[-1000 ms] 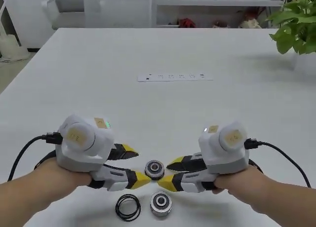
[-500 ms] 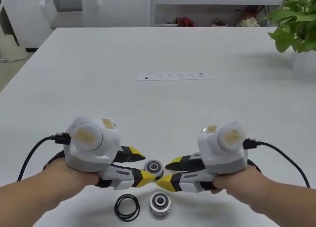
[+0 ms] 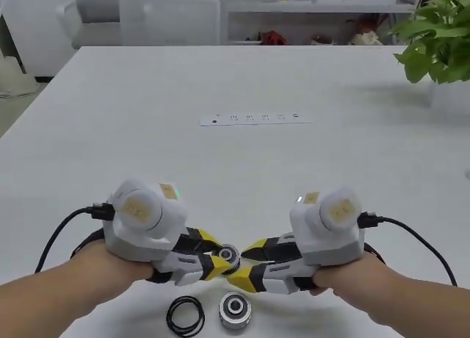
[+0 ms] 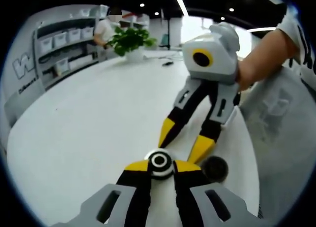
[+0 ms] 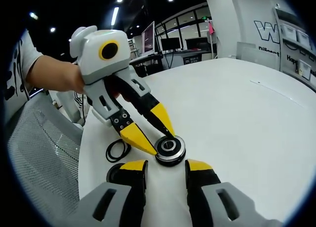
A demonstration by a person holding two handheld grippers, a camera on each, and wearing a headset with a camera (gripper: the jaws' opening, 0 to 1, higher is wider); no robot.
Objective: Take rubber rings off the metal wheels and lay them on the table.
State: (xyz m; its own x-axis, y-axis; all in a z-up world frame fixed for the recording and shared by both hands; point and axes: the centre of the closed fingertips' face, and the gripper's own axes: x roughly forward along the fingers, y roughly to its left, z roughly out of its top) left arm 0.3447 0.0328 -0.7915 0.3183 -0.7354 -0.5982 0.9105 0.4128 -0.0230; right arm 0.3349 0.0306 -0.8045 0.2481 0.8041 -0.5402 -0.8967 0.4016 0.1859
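Note:
A small metal wheel [image 3: 228, 255] with a black rubber rim sits low near the table's front edge. My left gripper [image 3: 219, 256] is shut on it, its yellow tips pinching the wheel [image 4: 160, 162] from both sides. My right gripper [image 3: 245, 261] faces it from the right, open, tips just short of the wheel [image 5: 170, 149]. Another wheel [image 3: 233, 308] stands closer to me. Beside that lie loose black rubber rings [image 3: 185, 314]. In the right gripper view my own jaw partly hides the second wheel [image 5: 114, 173]; the rings [image 5: 116, 150] lie left of it.
The white table [image 3: 257, 169] stretches far ahead. A white power strip [image 3: 254, 119] lies across its middle. A potted plant [image 3: 433, 37] stands at the far right corner, with chairs and shelves beyond the far edge. Cables trail back from both grippers.
My left gripper has moved right and shut on the wheel that lay between the two grippers. The right gripper has stayed open, edging slightly closer. The head camera has tilted.

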